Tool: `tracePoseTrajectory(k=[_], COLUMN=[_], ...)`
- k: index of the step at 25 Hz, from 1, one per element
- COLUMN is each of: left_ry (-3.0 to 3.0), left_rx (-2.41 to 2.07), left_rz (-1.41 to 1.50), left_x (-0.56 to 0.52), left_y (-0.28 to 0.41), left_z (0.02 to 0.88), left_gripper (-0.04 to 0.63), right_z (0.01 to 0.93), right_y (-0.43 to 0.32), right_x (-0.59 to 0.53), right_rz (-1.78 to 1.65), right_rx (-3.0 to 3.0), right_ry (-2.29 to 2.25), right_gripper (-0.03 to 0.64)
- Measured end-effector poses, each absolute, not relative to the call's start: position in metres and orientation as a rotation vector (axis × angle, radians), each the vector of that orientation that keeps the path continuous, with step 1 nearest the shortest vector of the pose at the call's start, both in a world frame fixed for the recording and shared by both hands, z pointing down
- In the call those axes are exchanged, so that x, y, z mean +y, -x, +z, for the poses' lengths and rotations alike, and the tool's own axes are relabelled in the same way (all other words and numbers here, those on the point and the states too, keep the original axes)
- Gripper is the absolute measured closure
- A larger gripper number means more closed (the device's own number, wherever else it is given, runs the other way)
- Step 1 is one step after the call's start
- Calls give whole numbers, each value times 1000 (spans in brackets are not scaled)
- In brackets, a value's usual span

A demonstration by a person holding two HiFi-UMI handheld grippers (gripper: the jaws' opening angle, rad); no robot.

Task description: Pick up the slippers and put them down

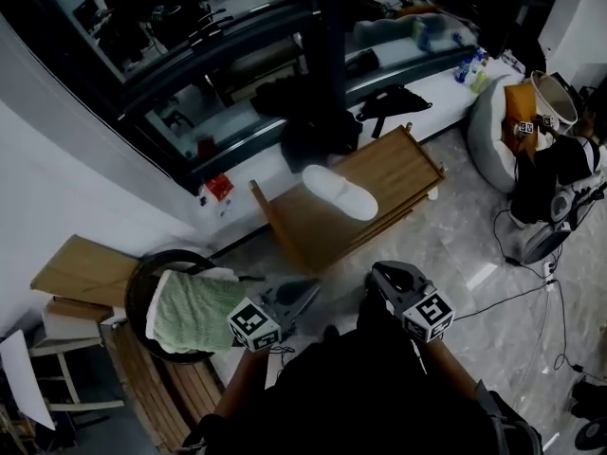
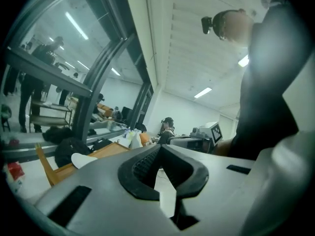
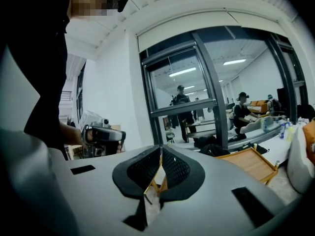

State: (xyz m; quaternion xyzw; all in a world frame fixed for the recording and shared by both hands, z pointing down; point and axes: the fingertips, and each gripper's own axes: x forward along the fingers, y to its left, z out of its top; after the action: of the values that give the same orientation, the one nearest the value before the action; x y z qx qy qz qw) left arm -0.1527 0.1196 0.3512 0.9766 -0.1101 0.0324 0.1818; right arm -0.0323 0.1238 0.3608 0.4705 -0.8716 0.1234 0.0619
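Head view is showing a low wooden tabletop (image 1: 403, 164) sitting by the window wall. Nearer the person, the left gripper (image 1: 308, 292) and right gripper (image 1: 379, 275) are hovering side by side — fingers of both pressed together, gripping nothing. A white slipper (image 1: 340, 192) is lying on that tabletop, well apart from them.

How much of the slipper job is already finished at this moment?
Done: nothing visible yet. In hand: nothing; the left gripper and right gripper both have shut, empty jaws, short of the wooden rack. Remaining: grasp the white slipper lying on that rack, lift it, set it down. Only one slipper shows.
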Motion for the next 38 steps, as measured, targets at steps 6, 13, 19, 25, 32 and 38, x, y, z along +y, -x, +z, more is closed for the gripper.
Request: tracePoseTrajectory(k=[6, 13, 19, 25, 32, 38], left_ry=[-2760, -2734, -2632, -2550, -2559, -2537], left_rx=[-399, -514, -554, -485, -339, -297], left_rz=[94, 193, 326, 315, 404, 379], left_x=[55, -3, -16, -39, -48, -57], left_y=[103, 48, 30, 19, -16, -24], left_z=[329, 321, 353, 395, 452, 479], left_gripper=[584, 584, 584, 584, 584, 584], right_z=[356, 362, 408, 456, 514, 562], right_y=[-3, -74, -107, -112, -136, -133], right_x=[57, -10, -44, -78, -84, -83], right_rz=[429, 515, 652, 777, 896, 1029], right_rx=[-2718, -2804, -2781, -2738, -2610, -2562], right_ry=[-1260, -1172, -1089, -1108, -1199, -1156], right_gripper=[591, 589, 589, 588, 583, 483])
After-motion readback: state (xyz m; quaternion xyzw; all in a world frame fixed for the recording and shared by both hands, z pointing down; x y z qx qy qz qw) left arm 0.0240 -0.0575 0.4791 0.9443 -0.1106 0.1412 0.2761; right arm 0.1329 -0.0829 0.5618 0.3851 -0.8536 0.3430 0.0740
